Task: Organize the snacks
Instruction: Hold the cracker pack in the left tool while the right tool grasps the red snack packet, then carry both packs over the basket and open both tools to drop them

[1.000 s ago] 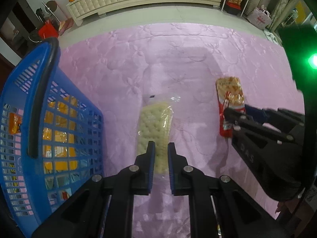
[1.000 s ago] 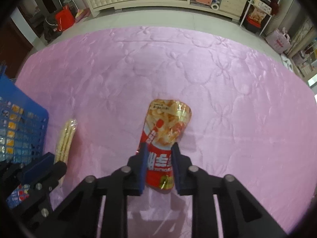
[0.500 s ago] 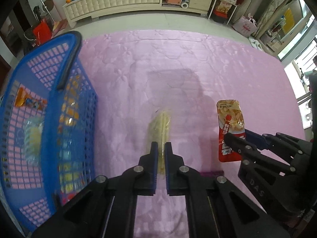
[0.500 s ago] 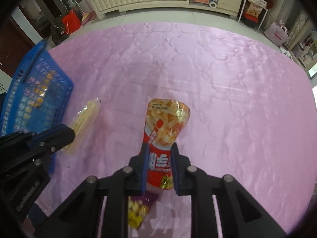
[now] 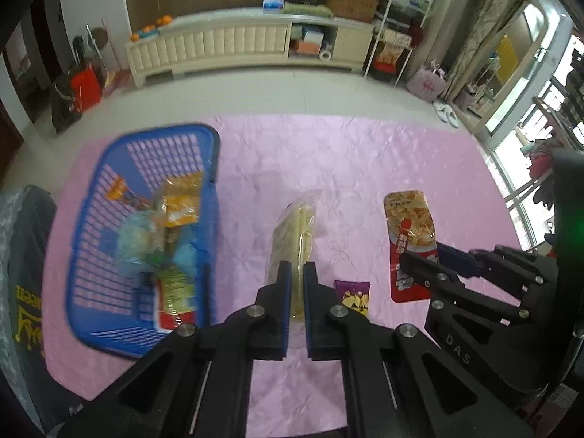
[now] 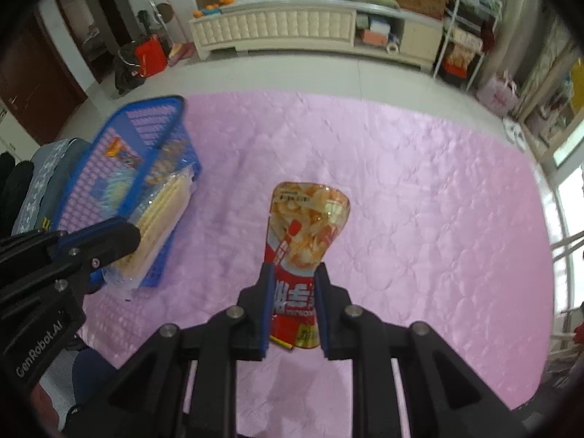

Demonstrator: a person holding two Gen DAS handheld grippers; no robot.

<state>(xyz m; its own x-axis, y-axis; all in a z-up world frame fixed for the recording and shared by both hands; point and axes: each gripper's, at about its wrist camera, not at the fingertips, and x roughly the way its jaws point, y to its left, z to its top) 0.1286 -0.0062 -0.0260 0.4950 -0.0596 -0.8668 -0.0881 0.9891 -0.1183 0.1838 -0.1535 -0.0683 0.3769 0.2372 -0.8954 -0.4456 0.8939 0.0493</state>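
My left gripper (image 5: 297,273) is shut on a clear pack of pale crackers (image 5: 294,233) and holds it edge-up above the pink cloth; the pack also shows in the right wrist view (image 6: 160,219), beside the basket. My right gripper (image 6: 294,279) is shut on a red and orange snack bag (image 6: 304,230), lifted above the cloth; the bag also shows in the left wrist view (image 5: 410,230). A blue plastic basket (image 5: 208,153) at the left holds several snack packs. A small purple snack bag (image 5: 352,297) lies on the cloth below my left gripper.
The pink quilted cloth (image 6: 438,200) covers the work surface. A grey cushion or bag (image 5: 25,255) lies left of the basket. A white cabinet (image 6: 292,25) and shelves stand across the floor at the back.
Both grippers have risen with their packs, so the room and whole basket now show. The cracker pack turned edge-up. The purple bag has come into the left wrist view.
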